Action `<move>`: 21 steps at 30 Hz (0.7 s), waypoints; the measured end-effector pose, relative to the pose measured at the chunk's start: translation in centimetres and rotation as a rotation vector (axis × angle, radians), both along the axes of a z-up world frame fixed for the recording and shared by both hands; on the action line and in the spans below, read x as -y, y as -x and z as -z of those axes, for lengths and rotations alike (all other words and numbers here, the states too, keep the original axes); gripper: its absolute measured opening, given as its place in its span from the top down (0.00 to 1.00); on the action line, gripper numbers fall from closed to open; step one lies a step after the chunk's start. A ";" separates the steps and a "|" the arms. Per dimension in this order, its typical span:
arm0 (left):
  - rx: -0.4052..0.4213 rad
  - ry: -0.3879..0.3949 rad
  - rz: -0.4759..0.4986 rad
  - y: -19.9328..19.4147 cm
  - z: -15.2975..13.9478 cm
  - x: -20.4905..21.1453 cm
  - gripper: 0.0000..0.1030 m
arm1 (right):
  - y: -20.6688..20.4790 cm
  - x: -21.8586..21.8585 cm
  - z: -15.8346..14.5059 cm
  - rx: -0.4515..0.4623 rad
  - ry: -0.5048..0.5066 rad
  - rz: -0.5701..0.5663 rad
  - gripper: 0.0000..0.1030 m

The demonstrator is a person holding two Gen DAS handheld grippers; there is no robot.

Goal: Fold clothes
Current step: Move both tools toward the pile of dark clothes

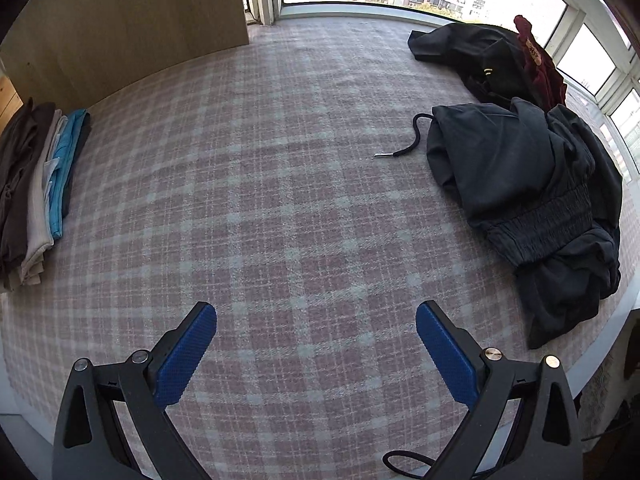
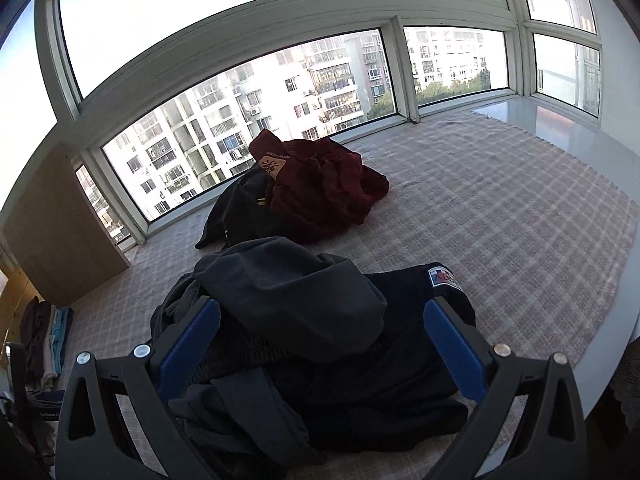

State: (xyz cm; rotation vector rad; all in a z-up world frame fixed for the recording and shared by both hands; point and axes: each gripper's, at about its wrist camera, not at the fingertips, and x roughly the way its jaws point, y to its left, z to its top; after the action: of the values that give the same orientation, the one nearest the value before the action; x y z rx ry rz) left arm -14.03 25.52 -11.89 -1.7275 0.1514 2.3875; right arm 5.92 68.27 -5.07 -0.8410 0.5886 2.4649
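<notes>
A crumpled dark grey garment [image 1: 520, 184] with a shirred waistband and a loose drawstring [image 1: 404, 146] lies at the right of the plaid cover [image 1: 260, 184]. My left gripper [image 1: 316, 344] hovers open over bare plaid, well short of that heap. In the right wrist view the same dark heap [image 2: 304, 320] lies right under my right gripper [image 2: 320, 340], whose blue pads stand wide apart on either side of the cloth without closing on it. Farther back lie a black garment [image 2: 236, 212] and a dark red one [image 2: 324, 188].
A stack of folded clothes [image 1: 40, 188] in brown, beige and blue sits at the far left, against a wooden cabinet [image 1: 132, 20]. Windows [image 2: 280, 92] ring the platform's back and right sides. The platform's white edge [image 1: 600, 344] runs along the right.
</notes>
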 end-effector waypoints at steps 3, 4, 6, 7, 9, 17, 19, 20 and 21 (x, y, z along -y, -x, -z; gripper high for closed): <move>0.008 -0.009 0.027 0.2 0.2 -1.2 0.03 | 0.4 0.0 1.6 0.055 0.017 -0.029 0.00; 0.008 -0.023 0.050 0.2 0.0 -1.9 0.03 | 0.5 -0.2 2.0 0.061 0.028 -0.033 0.00; -0.010 -0.030 0.119 -0.1 -0.3 -3.8 0.04 | 0.5 -0.4 2.5 0.070 0.026 -0.039 0.00; -0.024 -0.027 0.161 -0.3 -0.4 -4.8 0.05 | 0.5 -0.5 2.7 0.077 0.014 -0.041 0.00; -0.063 -0.013 0.254 -1.0 -0.8 -7.0 0.08 | 0.4 -0.8 2.9 0.111 -0.017 -0.058 0.00; -0.150 0.005 0.500 -2.1 0.1 -13.3 0.12 | 0.1 -0.7 3.5 0.192 -0.088 -0.154 0.01; -0.168 0.045 0.542 -2.0 0.7 -14.4 0.16 | 0.8 -0.5 4.0 0.200 -0.094 -0.175 0.01; -0.173 0.053 0.558 -2.0 0.9 -14.7 0.16 | 1.2 -0.4 4.4 0.208 -0.094 -0.183 0.01; -0.179 0.061 0.575 -1.9 1.0 -14.9 0.16 | 1.7 -0.4 4.8 0.213 -0.088 -0.192 0.02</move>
State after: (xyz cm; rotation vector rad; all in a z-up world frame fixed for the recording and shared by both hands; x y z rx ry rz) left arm -12.09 40.46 -12.93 -1.2592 0.6552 2.1049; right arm 4.25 68.67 -9.82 -1.1535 0.3349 2.5036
